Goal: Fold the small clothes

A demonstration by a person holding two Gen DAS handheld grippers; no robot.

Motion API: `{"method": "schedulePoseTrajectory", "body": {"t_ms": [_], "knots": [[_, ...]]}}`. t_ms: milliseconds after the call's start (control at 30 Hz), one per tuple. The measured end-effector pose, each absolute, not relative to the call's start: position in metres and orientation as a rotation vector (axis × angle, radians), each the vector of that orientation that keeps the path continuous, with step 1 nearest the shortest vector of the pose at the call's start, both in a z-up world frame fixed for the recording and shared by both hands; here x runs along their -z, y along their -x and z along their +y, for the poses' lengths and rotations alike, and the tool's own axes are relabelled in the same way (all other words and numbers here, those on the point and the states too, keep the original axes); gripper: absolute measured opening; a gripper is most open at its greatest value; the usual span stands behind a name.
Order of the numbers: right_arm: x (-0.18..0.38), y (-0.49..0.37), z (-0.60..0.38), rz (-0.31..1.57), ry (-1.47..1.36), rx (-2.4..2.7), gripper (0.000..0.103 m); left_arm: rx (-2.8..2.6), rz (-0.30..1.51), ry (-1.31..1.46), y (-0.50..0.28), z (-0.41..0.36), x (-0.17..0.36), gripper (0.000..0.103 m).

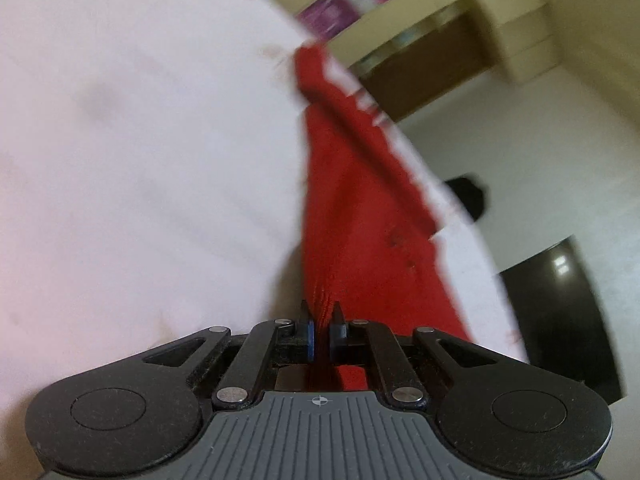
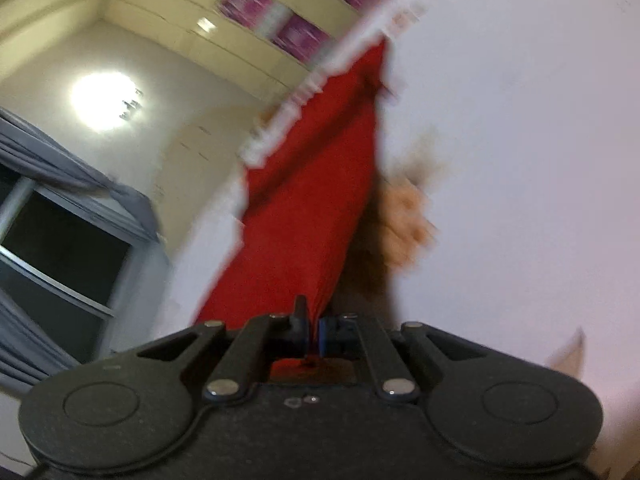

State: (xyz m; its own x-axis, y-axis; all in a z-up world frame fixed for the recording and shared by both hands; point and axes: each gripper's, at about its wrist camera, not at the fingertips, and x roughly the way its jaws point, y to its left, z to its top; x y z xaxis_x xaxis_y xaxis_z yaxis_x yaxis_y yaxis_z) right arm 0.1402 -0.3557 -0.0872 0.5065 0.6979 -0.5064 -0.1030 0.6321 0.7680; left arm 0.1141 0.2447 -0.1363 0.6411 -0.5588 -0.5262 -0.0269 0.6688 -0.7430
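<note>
A small red garment (image 1: 352, 216) hangs stretched above the white table surface (image 1: 140, 140). My left gripper (image 1: 322, 320) is shut on one end of it, with the cloth pinched between the fingers. In the right wrist view the same red garment (image 2: 312, 200) runs away from my right gripper (image 2: 314, 322), which is shut on its other end. Both views are tilted and blurred by motion. The garment lies near the white table's edge (image 2: 520, 160) in each view.
Cream cabinets with purple boxes (image 1: 332, 12) line the far wall. A dark object (image 1: 468, 196) stands on the floor past the table edge. A window with grey curtains (image 2: 60, 220) is at the left of the right wrist view. A brownish smear (image 2: 404, 208) shows on the table.
</note>
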Motion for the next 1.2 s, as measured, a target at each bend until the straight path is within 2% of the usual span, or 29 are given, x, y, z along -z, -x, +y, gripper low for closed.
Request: {"method": "schedulePoseTrajectory", "body": {"t_ms": [67,167,300,500,733,1000,1200], "knots": [[0.103,-0.140,-0.351,0.994,-0.711,-0.494,0.005,0.341,0.814,0.821,-0.111,0.244,0.135,0.006],[0.094,-0.135,-0.352,0.935,-0.752,-0.496,0.005,0.369,0.771,0.819,-0.111,0.243,0.120,0.006],[0.053,-0.146,-0.346,0.830,-0.712,-0.524,0.005,0.402,0.699,0.786,-0.132,0.242,0.083,0.006],[-0.001,-0.208,-0.344,0.692,-0.684,-0.450,0.005,0.359,0.612,0.848,-0.212,0.255,0.041,0.006],[-0.025,-0.313,-0.341,0.627,-0.703,-0.421,0.005,0.363,0.591,0.815,-0.320,0.236,0.017,0.006],[0.018,-0.442,-0.342,0.746,-0.741,-0.380,0.005,0.281,0.752,0.729,-0.447,0.219,0.043,0.006],[0.068,-0.501,-0.345,0.846,-0.806,-0.368,0.005,0.207,0.822,0.765,-0.500,0.219,0.084,0.006]]}}
